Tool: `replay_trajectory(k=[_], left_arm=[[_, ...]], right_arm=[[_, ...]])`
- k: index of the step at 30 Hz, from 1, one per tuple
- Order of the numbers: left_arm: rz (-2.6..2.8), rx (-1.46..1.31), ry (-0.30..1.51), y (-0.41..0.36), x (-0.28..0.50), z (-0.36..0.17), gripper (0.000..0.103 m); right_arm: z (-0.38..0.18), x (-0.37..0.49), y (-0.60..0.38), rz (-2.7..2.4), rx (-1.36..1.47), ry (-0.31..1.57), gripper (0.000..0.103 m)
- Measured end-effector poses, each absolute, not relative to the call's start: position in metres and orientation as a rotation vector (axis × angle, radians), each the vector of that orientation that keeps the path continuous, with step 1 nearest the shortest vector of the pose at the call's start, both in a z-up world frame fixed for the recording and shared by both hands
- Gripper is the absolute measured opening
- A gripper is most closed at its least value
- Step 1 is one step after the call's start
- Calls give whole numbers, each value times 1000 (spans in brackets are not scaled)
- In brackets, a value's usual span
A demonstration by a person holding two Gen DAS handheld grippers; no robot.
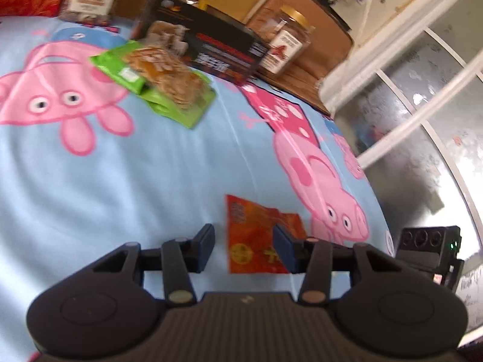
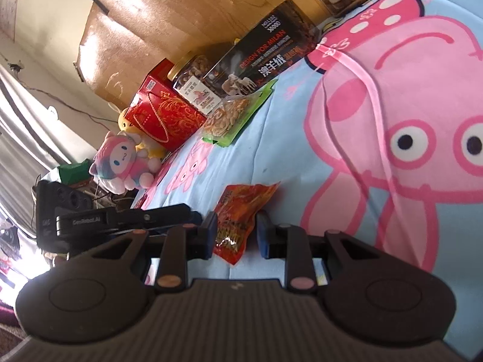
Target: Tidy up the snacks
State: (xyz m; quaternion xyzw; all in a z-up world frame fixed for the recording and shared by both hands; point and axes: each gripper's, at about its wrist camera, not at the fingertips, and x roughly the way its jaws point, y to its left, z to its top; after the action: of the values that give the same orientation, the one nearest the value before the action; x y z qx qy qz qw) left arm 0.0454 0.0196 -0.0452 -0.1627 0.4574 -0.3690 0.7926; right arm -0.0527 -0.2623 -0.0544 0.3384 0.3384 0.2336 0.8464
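Lying flat on the blue pig-print bedsheet, the red-orange snack packet sits between the right gripper jaws, spread, not pinching. Left gripper jaws spread too, beside it. Packet looks light, crinkly, slippery; grip a sealed edge. Lidded plastic jar holds nuts; green pouch shows seeds.

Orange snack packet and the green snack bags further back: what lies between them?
Only bare bedsheet separates the orange packet from the green bags, clearest in the left wrist view.
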Motion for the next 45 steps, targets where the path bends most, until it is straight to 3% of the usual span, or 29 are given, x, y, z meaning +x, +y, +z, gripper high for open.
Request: replay_trajectory(k=[13,22,40,42,45], left_arm=[[-883,-529,1025,19,47,-57,57],[-943,-505,1065,-2,46,-57,59],[-1017,-411,1103,-50,50,-54,59],[-1015,-427,1104,-49,50,-56,57],[-981,-412,1093,-48,49,-56,39]], right_arm=[[-55,-58,-264,533,634,696,23],[-62,-80,-291,495,688,669,15],[-79,-105,-323,537,817,521,11],[-78,-105,-323,537,808,521,11],[-77,-105,-324,535,816,521,11]])
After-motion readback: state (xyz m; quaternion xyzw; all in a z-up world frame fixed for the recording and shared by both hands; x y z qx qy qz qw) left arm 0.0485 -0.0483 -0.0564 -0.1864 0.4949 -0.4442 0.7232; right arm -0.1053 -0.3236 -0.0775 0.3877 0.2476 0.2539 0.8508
